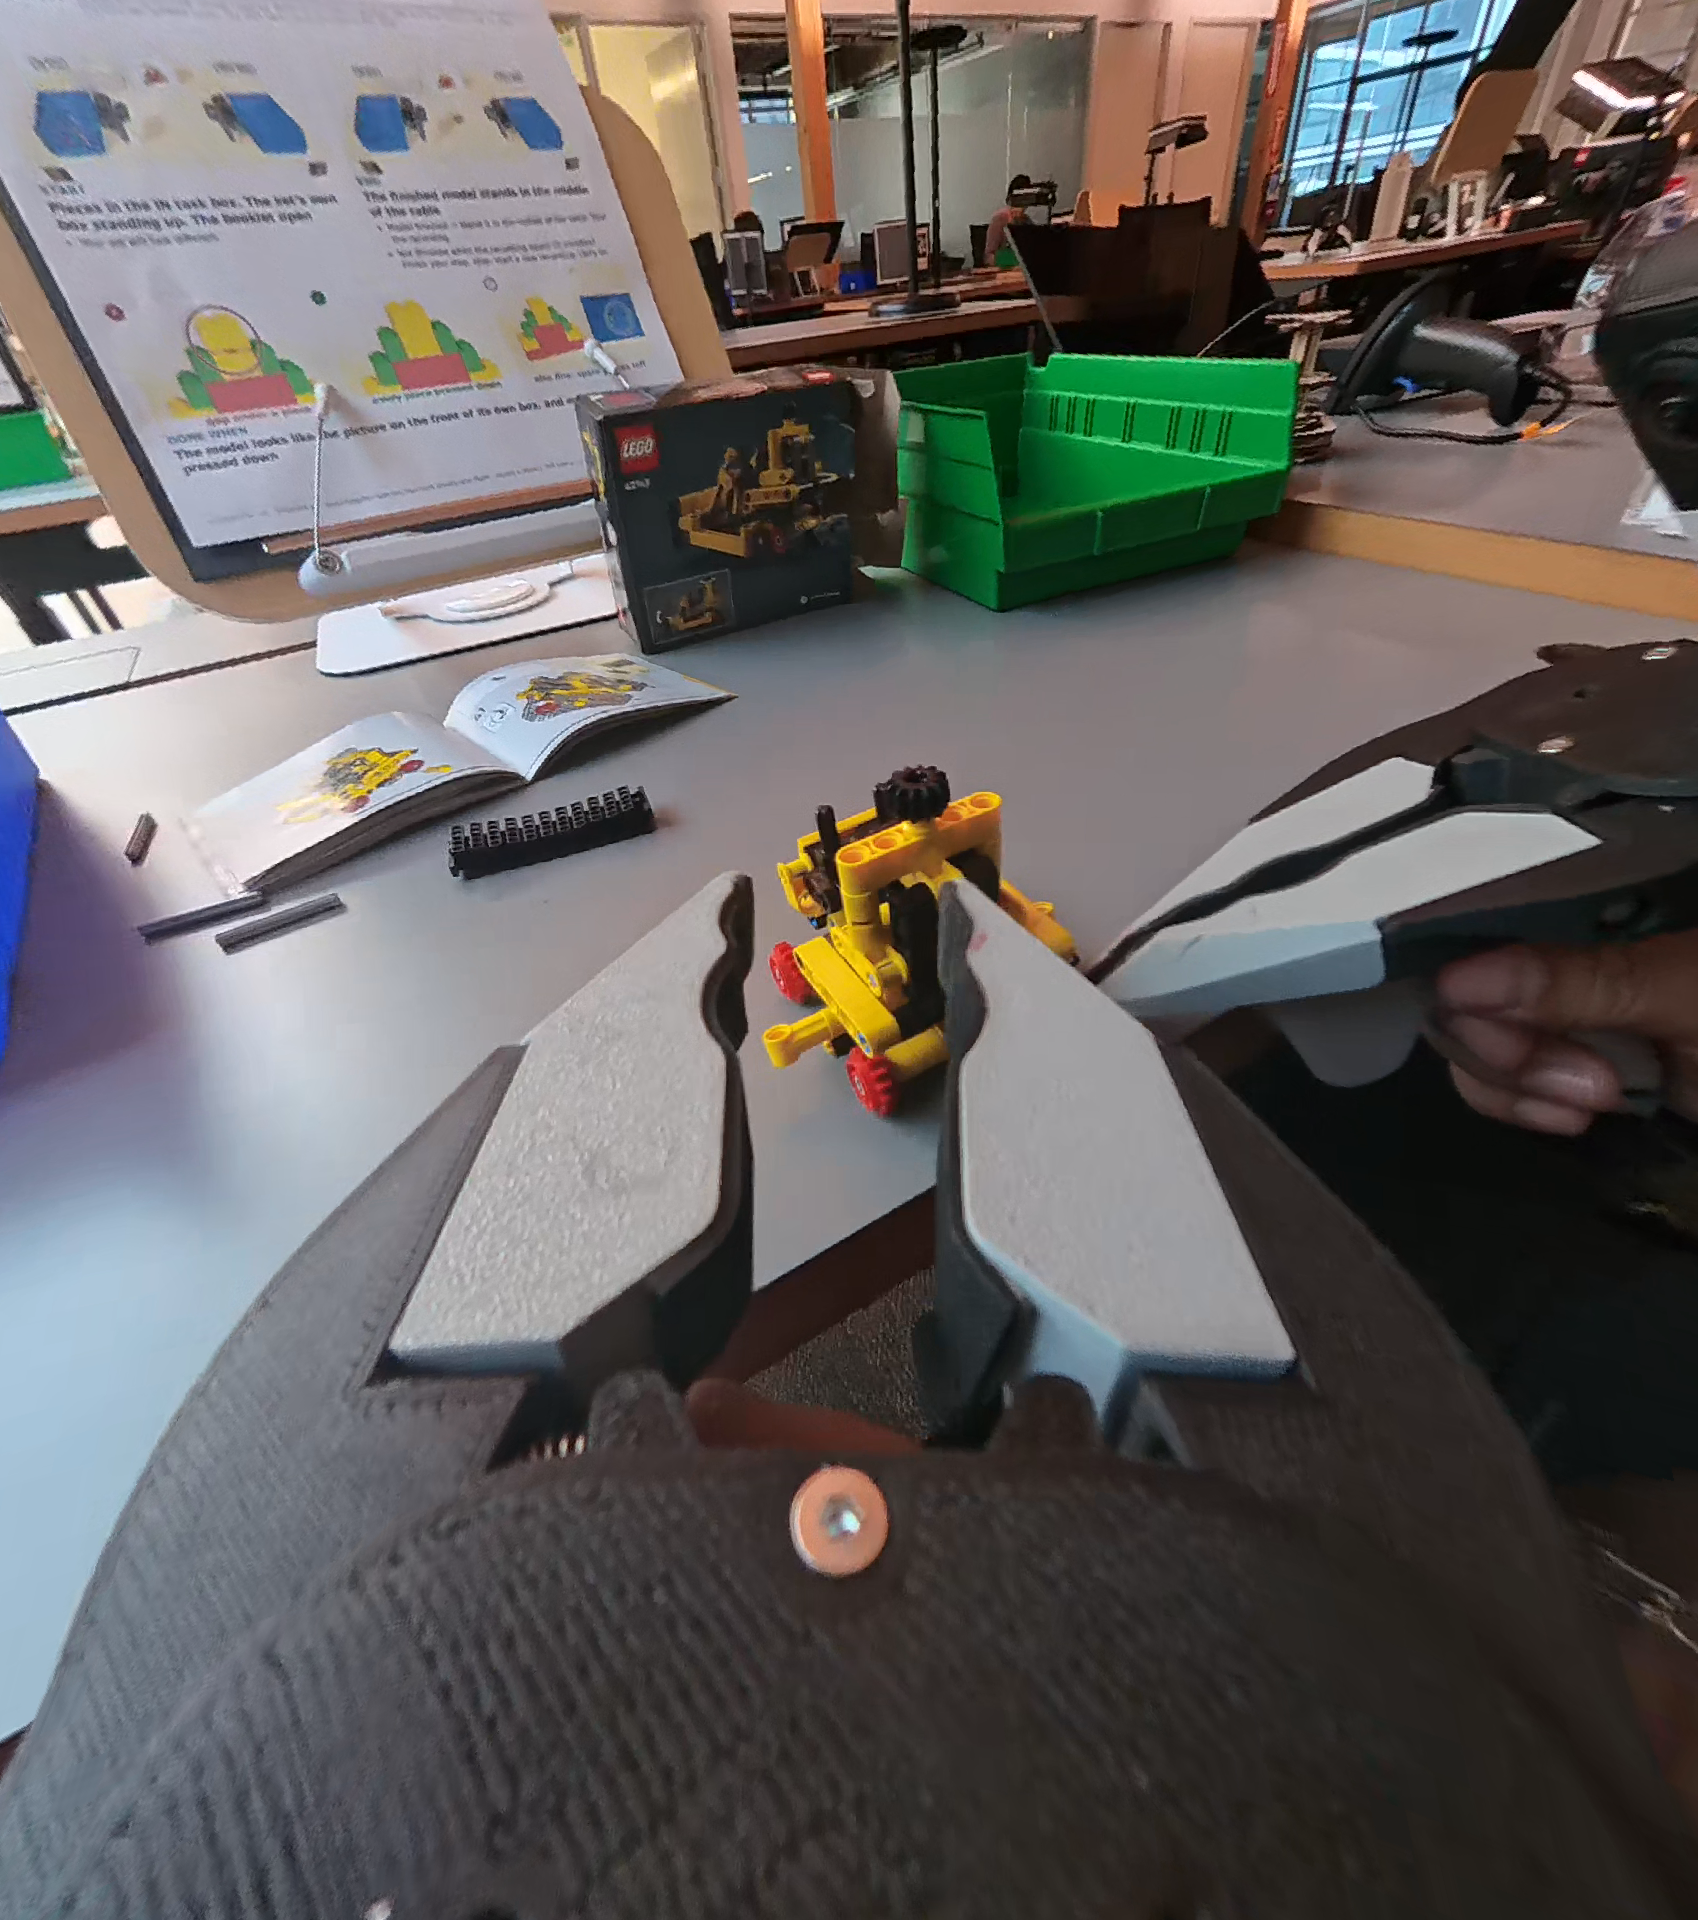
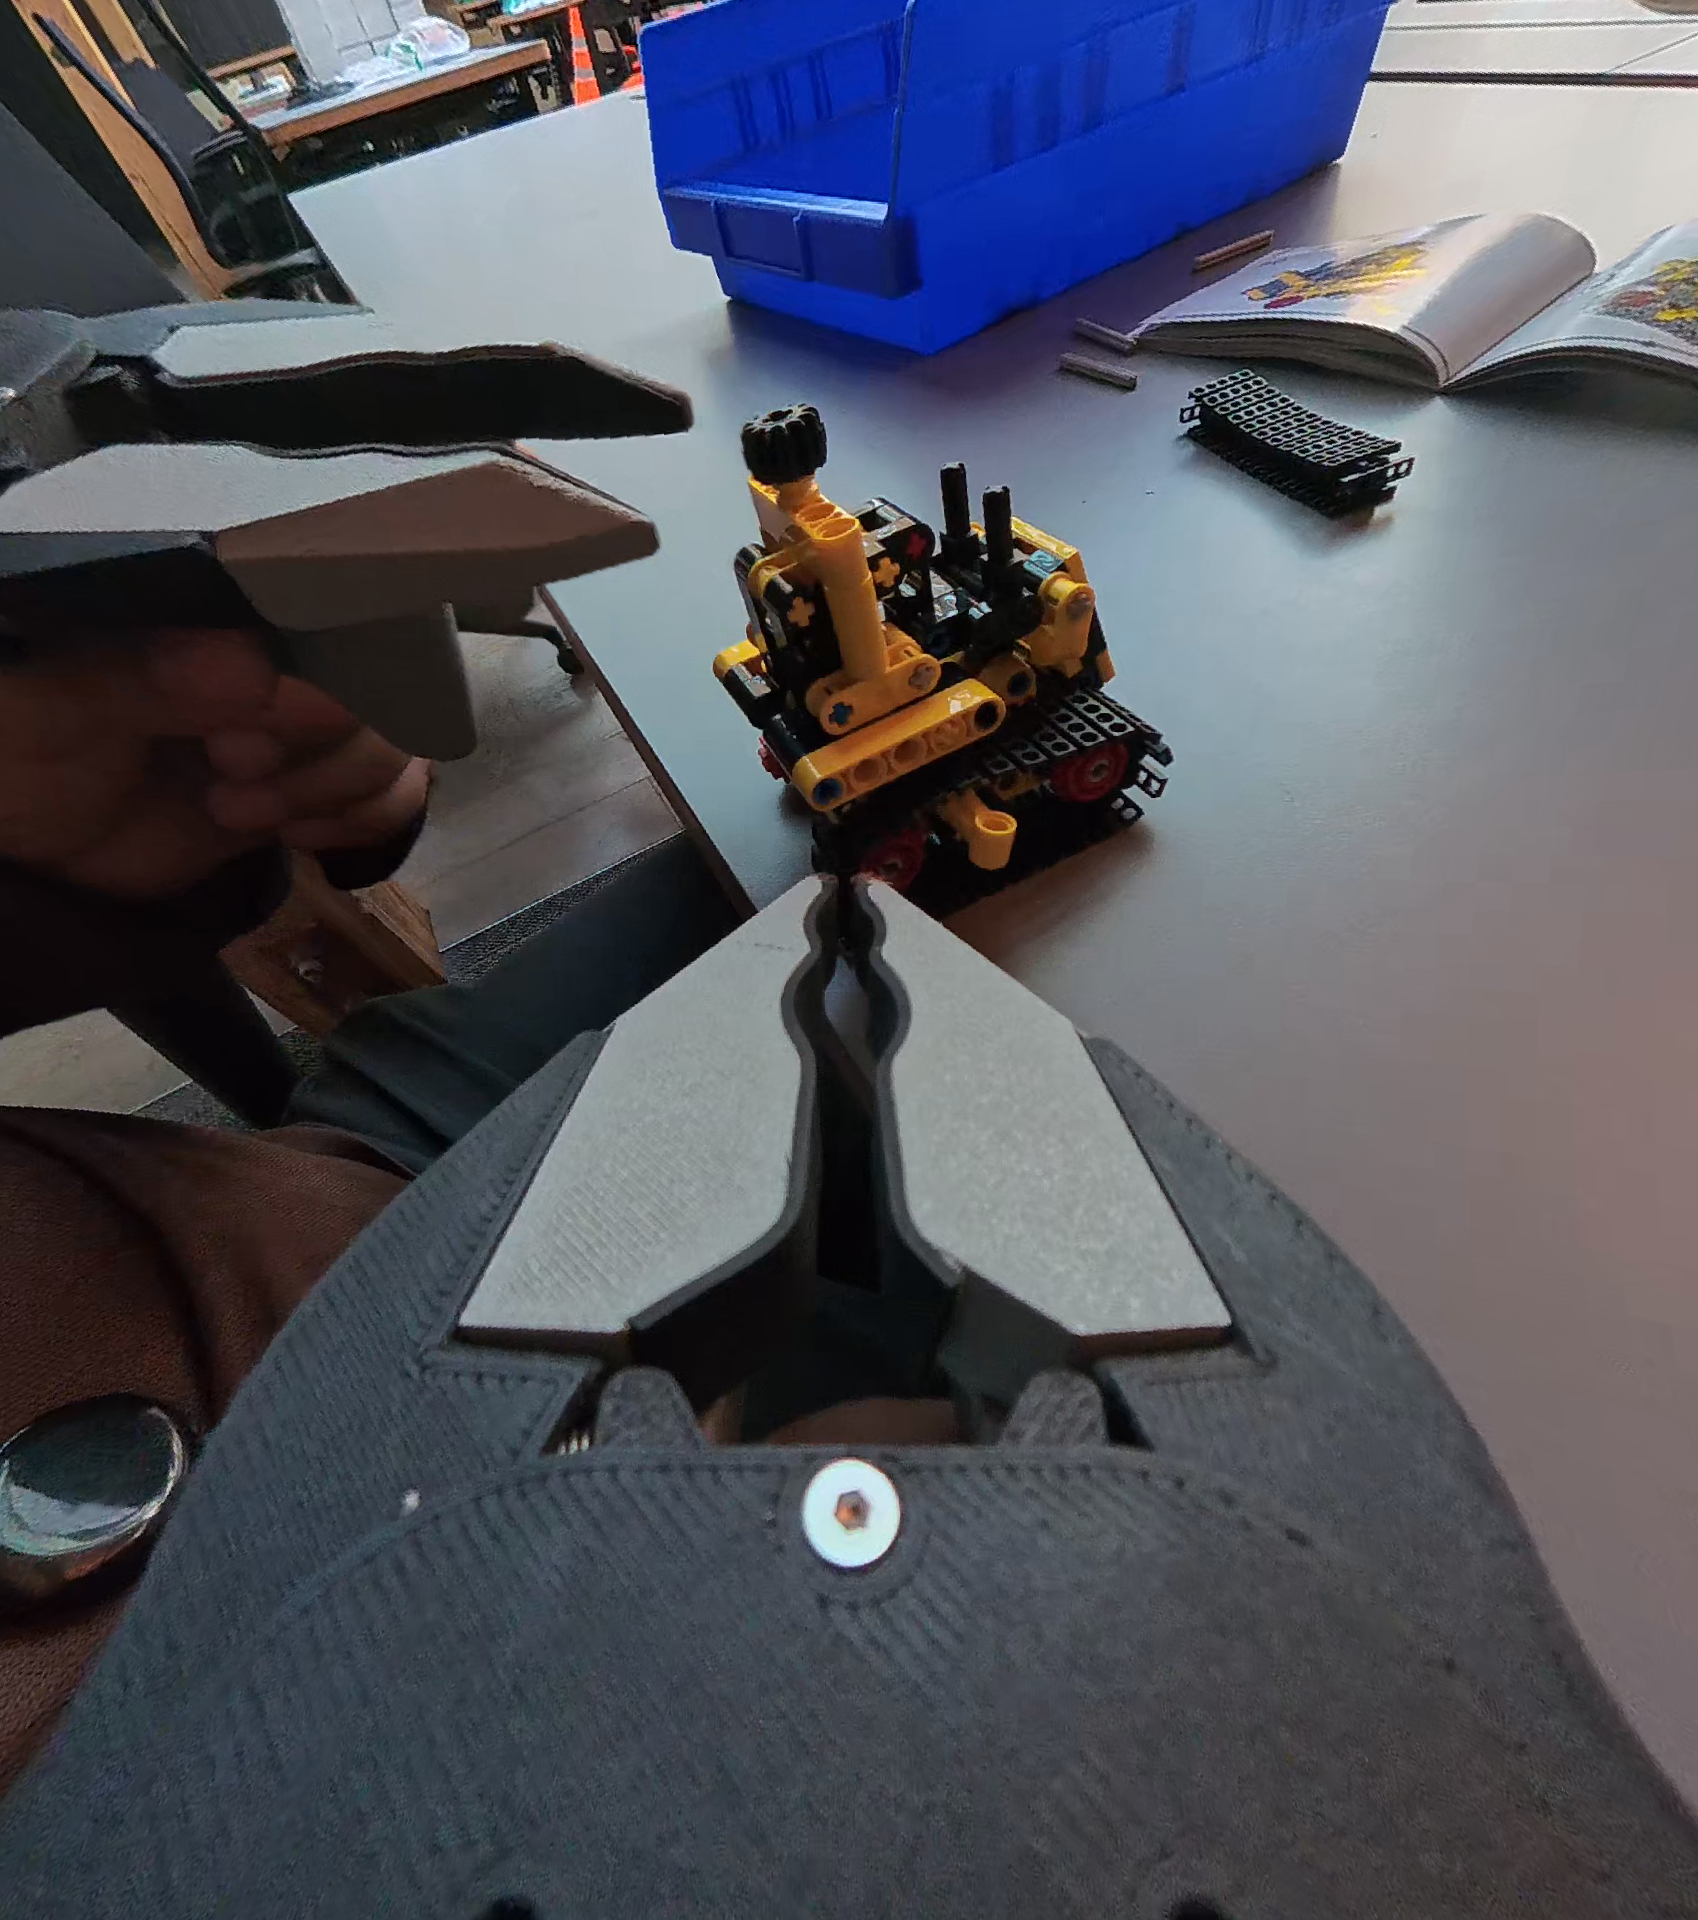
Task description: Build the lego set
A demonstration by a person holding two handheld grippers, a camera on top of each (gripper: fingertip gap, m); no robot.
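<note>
A yellow and black bulldozer model [image 1: 876, 935] with red wheels stands near the table's front edge; it also shows in the right wrist view [image 2: 918, 665]. A black track [image 2: 1063, 743] wraps its wheels on one side. My left gripper [image 1: 843, 914] is open and empty, just in front of the model, and also shows in the right wrist view [image 2: 668, 478]. My right gripper [image 2: 843, 896] is shut at the model's near end, pinching the black track's end. It reaches in from the right in the left wrist view [image 1: 1120, 977]. A second, loose black track [image 1: 549, 831] lies on the table, also seen in the right wrist view [image 2: 1292, 457].
An open instruction booklet [image 1: 450, 769] lies behind the loose track, with dark axles [image 1: 242, 920] beside it. A blue bin [image 2: 980, 156] stands at the left, a green bin [image 1: 1105, 478] and the set's box [image 1: 731, 509] at the back. An instruction board [image 1: 305, 260] stands behind. Tip to tip, the grippers are about 8 centimeters apart.
</note>
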